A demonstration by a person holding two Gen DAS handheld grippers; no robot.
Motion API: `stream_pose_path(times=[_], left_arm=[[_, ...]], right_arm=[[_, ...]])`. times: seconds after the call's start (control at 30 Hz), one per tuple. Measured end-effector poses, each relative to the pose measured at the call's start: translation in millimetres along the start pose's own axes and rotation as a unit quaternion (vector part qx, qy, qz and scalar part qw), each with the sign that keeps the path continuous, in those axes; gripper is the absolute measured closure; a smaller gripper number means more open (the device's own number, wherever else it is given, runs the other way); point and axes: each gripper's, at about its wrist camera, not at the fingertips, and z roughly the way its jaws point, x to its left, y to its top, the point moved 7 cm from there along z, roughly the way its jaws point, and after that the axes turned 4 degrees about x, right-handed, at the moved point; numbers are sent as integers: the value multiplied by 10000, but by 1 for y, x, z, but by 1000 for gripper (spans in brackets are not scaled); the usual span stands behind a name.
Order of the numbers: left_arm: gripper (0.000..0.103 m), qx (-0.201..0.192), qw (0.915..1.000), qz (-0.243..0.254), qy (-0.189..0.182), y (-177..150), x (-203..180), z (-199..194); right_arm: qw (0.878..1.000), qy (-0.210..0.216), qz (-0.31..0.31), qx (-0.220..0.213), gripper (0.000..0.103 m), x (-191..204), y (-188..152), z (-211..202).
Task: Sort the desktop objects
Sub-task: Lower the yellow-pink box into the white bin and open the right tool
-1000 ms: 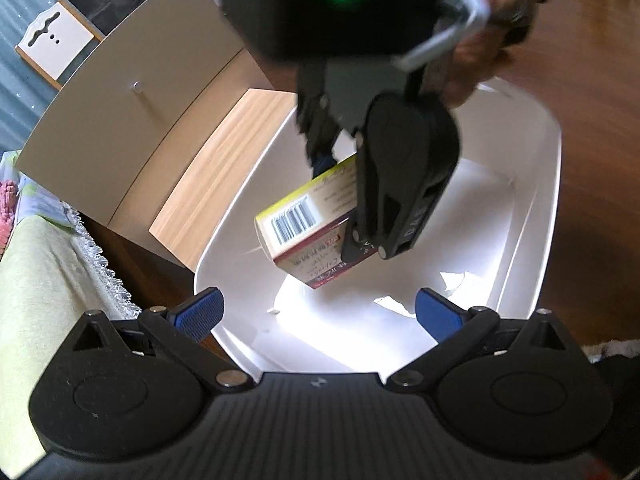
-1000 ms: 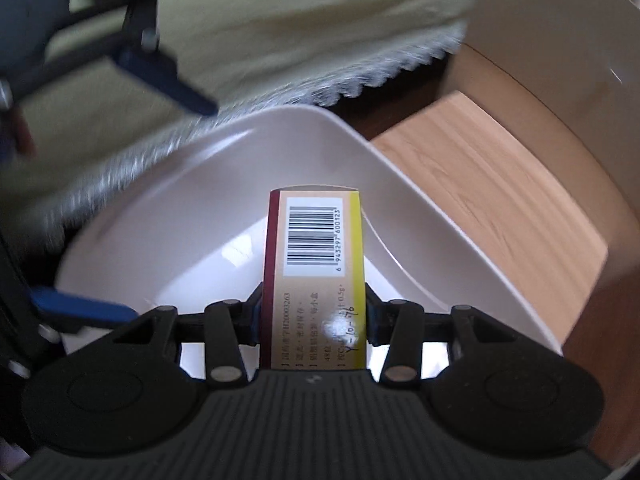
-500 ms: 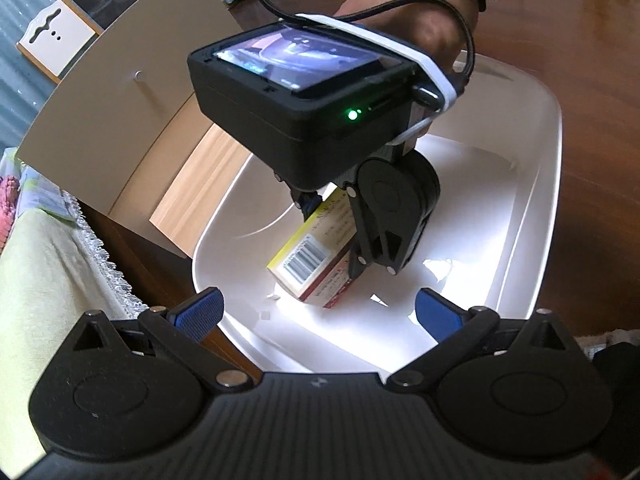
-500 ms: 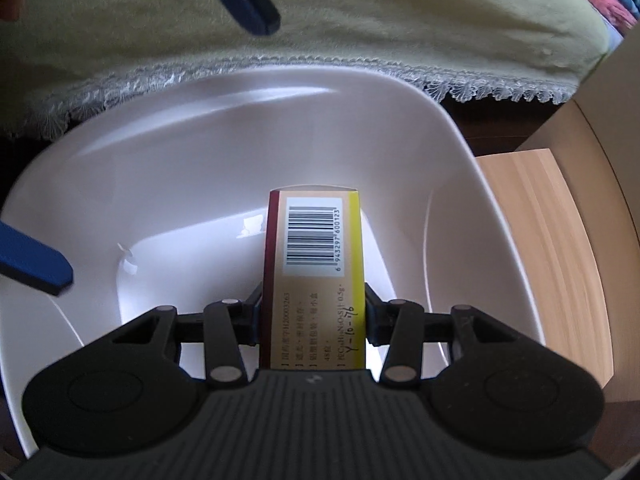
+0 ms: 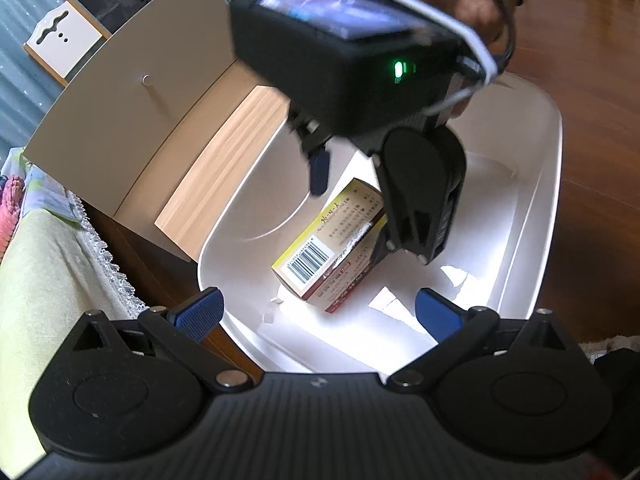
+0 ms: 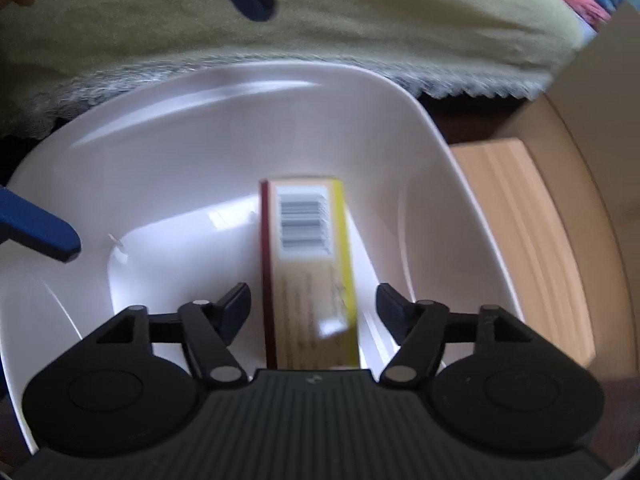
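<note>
**Box let go inside the white bin**

The white bin sits on the floor beside the yellow-green bed cover and a low cabinet. Both claws hang over it.

Main change: half a sec ago the right claw was clamped on the medicine box; now its jaws stand apart w/ a clear gap each side of the box, holding nothing. In the left wrist view the box lies low in the bin w/ barcode end toward the left claw; whether it's fully settled on the bottom or tilted, can't tell. The right view is blurred, so something's in motion.

Left claw is wide open and empty, hovering at the bin's near rim, same as before.

For the task: this item looks sorted, i.e. it's in the bin and free of the grip. Right claw prob. needs to lift straight out w/o knocking the box. Other desktop items aren't in view, so can't judge what's left.
</note>
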Motion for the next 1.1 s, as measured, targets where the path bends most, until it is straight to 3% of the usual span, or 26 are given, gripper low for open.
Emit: stream_pose_path(times=[0.07,0.23,0.3,0.43,0.6,0.73,1.1], left_arm=[[0,-5,10000,24,9,-1,0,0],[0,-27,10000,42,57,-4,1,-1],[0,-35,10000,19,60,-5,2,-2],[0,-51,10000,-26,67,-7,3,-3],[0,-46,9999,-51,81,-10,4,-3],[0,-40,10000,-33,85,-10,4,-2],[0,-22,10000,-58,68,-10,7,1]], right_arm=[[9990,25,436,119,25,-4,-6,-4],[9839,222,1664,609,24,-14,-26,-4],[9749,284,2069,766,26,-18,-32,-1],[9498,660,2946,823,45,-22,-39,5],[9347,652,3404,792,60,-20,-40,16],[9228,647,3727,729,60,-21,-37,22],[9041,400,4217,571,60,-32,-33,34]])
